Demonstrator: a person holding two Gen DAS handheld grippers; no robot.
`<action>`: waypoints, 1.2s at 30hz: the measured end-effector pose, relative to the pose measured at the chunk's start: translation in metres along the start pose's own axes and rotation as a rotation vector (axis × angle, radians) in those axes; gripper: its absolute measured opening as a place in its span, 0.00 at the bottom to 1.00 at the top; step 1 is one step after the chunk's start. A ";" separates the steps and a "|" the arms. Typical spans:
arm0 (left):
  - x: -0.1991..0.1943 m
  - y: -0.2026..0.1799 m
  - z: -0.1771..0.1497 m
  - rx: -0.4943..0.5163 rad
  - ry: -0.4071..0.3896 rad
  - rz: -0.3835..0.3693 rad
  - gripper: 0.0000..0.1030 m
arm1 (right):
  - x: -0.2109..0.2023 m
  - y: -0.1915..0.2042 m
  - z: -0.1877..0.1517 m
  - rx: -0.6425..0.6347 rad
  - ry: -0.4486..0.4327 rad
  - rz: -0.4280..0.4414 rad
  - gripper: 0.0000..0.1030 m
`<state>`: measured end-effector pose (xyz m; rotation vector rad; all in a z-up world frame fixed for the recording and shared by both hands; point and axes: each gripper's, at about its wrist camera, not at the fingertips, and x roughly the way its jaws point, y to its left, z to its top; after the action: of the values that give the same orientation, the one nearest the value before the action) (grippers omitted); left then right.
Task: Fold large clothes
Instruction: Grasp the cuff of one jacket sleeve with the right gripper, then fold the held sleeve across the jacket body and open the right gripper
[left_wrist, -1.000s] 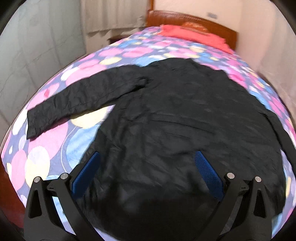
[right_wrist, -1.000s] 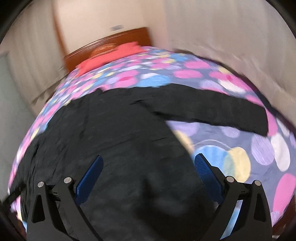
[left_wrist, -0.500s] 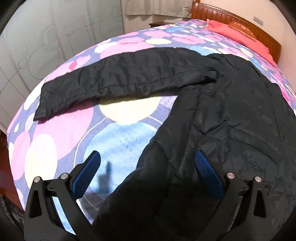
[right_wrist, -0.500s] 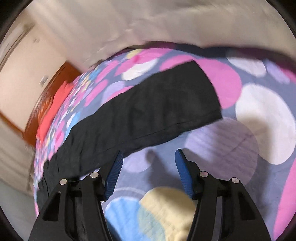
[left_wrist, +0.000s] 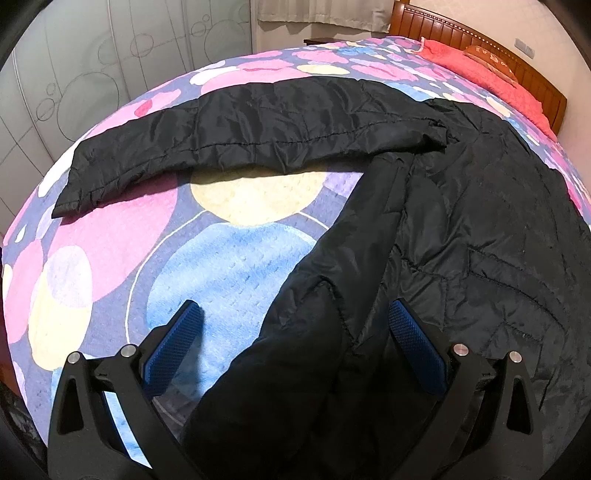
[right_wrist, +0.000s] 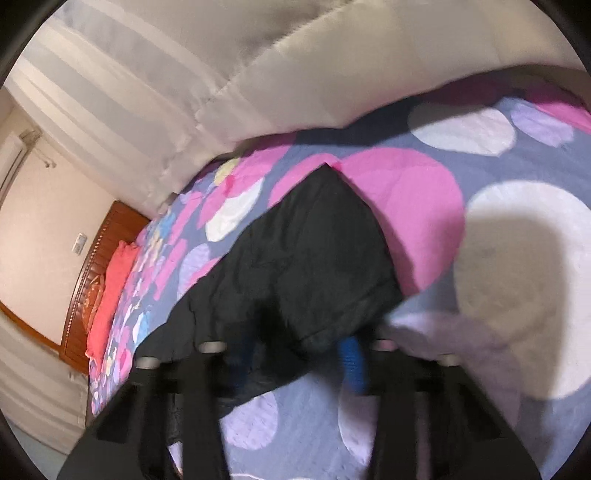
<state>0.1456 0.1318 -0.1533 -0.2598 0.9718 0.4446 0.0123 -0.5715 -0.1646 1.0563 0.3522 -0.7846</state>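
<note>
A black quilted jacket lies spread on a bedspread patterned with coloured circles. One sleeve stretches out to the left. My left gripper is open just above the bed, and the jacket's lower side edge lies between its blue pads without being pinched. In the blurred right wrist view, the cuff end of the other sleeve sits between the fingers of my right gripper. Its jaws are closing around the cuff's near corner.
A wooden headboard and a red pillow are at the far end of the bed. Pale wardrobe doors stand past the bed's left side. A cream curtain hangs close beyond the bed's right edge.
My left gripper swung from the jacket's middle to its left side edge and sank. My right gripper rolled and travelled along the right sleeve to its cuff, its jaws narrowing.
</note>
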 end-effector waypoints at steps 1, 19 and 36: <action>0.001 -0.001 0.001 0.001 0.000 0.001 0.98 | 0.001 0.004 0.002 -0.007 0.012 0.015 0.16; -0.002 -0.005 0.002 0.059 0.000 0.016 0.98 | -0.053 0.268 -0.144 -0.698 0.116 0.406 0.13; 0.005 0.003 -0.007 0.028 -0.010 -0.037 0.98 | -0.020 0.363 -0.391 -1.126 0.507 0.504 0.13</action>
<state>0.1418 0.1328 -0.1613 -0.2490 0.9612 0.3981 0.3002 -0.1264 -0.1038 0.2092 0.7951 0.1987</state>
